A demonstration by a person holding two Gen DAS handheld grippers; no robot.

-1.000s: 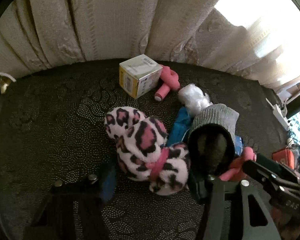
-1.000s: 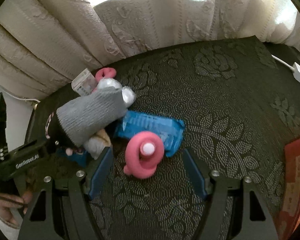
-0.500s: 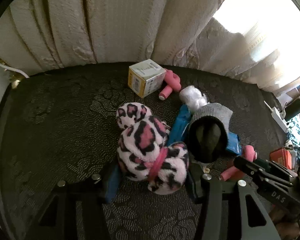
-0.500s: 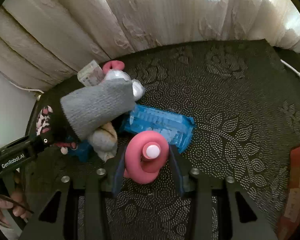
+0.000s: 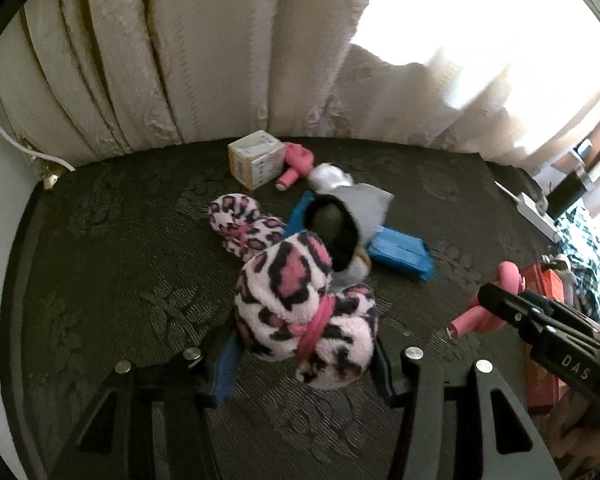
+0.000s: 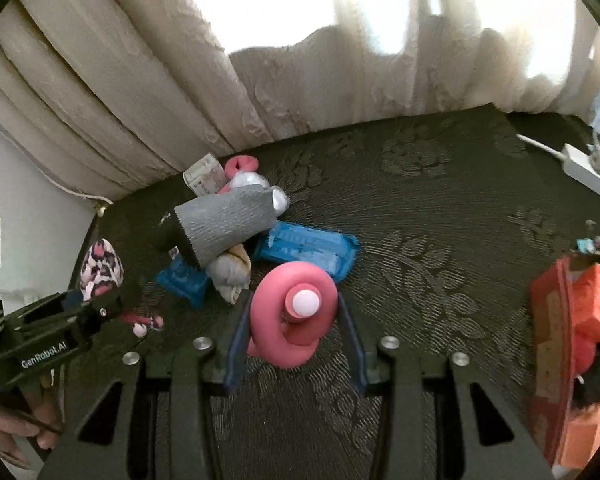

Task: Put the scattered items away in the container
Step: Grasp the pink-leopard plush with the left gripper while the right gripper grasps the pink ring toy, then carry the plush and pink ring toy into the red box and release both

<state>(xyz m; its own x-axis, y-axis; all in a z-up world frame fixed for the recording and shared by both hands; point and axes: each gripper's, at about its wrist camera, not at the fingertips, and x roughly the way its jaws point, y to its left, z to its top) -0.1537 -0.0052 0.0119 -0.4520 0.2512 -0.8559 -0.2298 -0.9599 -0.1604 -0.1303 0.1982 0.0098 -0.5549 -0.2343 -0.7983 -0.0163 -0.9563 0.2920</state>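
My left gripper (image 5: 304, 356) is shut on a pink leopard-print plush slipper (image 5: 300, 312) and holds it above the dark cloth. A second leopard slipper (image 5: 239, 224) lies behind it. My right gripper (image 6: 293, 336) is shut on a pink coiled toy (image 6: 293, 312), lifted off the cloth; it also shows in the left wrist view (image 5: 496, 300). A red-orange container (image 6: 576, 328) stands at the right edge. A grey sock (image 6: 227, 220), blue packets (image 6: 312, 244), a small box (image 6: 203, 176) and another pink toy (image 6: 239, 164) lie scattered.
The dark patterned tablecloth (image 6: 440, 208) is backed by cream curtains (image 6: 139, 92). A white power strip (image 6: 588, 172) lies at the far right. A white ball-like item (image 5: 328, 176) sits by the box (image 5: 255, 158). The left gripper body (image 6: 39, 344) shows at the right view's left edge.
Both grippers closed on their items and lifted them. The left one raised the leopard slipper away from its pair. The right one raised the pink coiled toy and moved right; the container came into view.
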